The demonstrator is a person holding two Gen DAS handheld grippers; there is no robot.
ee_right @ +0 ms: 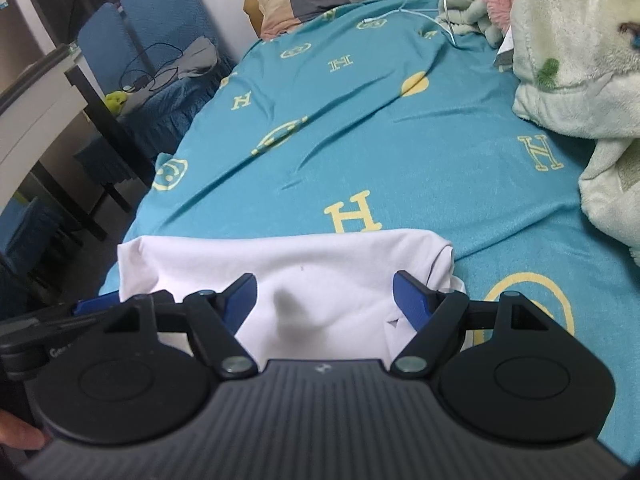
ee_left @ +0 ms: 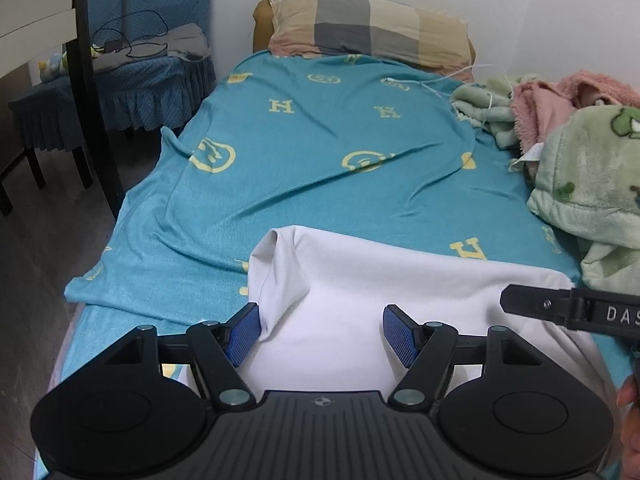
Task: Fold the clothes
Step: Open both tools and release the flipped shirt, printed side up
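White garment lies folded on the teal bed sheet.
The white garment (ee_left: 360,280) spreads under the wide-open left gripper (ee_left: 322,334) and right gripper (ee_right: 324,300); neither holds anything.

teal sheet (ee_left: 320,184) | checked pillow (ee_left: 368,28) | green blanket (ee_left: 592,184) | blue chair (ee_left: 152,56)
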